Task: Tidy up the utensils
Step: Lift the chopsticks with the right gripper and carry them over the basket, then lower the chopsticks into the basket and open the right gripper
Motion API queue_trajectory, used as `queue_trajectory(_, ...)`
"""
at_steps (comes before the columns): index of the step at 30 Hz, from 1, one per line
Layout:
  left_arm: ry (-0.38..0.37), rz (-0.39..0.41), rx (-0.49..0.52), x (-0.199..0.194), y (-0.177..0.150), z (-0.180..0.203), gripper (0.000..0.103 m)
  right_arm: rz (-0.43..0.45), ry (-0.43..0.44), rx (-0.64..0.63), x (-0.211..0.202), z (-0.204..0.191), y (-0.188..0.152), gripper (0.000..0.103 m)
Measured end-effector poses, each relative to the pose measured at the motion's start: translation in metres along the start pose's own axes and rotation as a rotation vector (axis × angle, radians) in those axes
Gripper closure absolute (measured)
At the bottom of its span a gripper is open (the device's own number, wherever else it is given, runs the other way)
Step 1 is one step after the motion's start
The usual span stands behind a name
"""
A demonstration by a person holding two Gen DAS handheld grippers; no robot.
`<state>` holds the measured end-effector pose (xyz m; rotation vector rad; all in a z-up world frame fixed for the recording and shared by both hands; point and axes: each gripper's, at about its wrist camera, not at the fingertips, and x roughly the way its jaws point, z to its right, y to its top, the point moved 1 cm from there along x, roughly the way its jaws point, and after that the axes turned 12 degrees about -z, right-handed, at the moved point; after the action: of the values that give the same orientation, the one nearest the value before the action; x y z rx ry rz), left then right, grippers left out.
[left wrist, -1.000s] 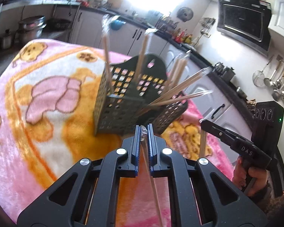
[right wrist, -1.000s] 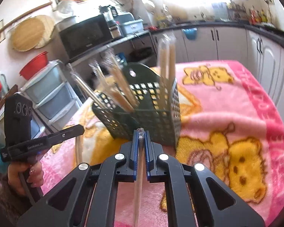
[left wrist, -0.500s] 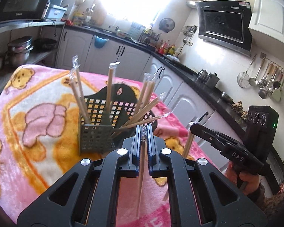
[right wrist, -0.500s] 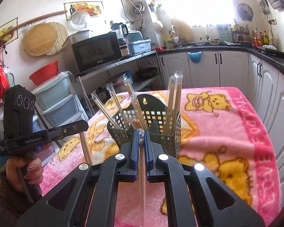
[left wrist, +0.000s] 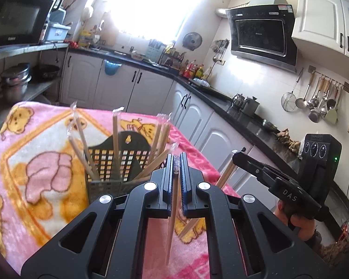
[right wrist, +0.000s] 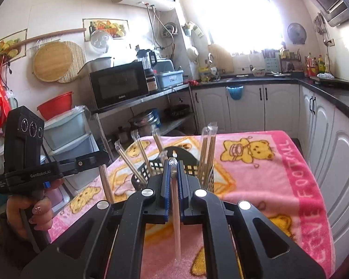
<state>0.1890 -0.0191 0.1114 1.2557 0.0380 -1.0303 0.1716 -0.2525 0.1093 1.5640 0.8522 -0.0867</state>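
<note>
Utensil sort mostly done – two wrapped chopstick pairs left in hand, both grippers up above the blanket.

L wrist view: left gripper (left wrist: 176, 160) pinches a wrapped chopstick pair (left wrist: 172, 211), top end btwn the pads, rest hanging down twd the pink blanket (left wrist: 41, 167). Dark mesh utensil basket (left wrist: 118, 165) stands mid-blanket, nearer the far edge, w/ several wrapped pairs (left wrist: 115, 137) already leaning in its compartments. Right gripper (left wrist: 238, 154) shows off the blanket's right edge, also carrying a pair (left wrist: 225, 174).
R wrist view: right gripper (right wrist: 173, 164) clamped on its wrapped pair (right wrist: 176, 216), hanging near-vertical. Basket (right wrist: 193, 162) sits just beyond the tips, sticks (right wrist: 208, 155) fanned in it. Left gripper (right wrist: 104, 157) at the left edge w/ its stick (right wrist: 107, 183). No loose pairs seen on the blanket; prob only these two remain to drop in.
</note>
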Motion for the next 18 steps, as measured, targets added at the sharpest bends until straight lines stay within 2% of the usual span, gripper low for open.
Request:
queue_trajectory(13, 0.048, 0.094, 0.061, -0.017, 0.038, 0.013, 0.100, 0.082, -0.019, -0.022, -0.017, 0.000, 0.024, 0.097)
queue_trajectory(18, 0.090, 0.148, 0.082, -0.026, 0.060, 0.015, 0.100, 0.117, -0.026, -0.047, -0.022, -0.003, 0.040, 0.097)
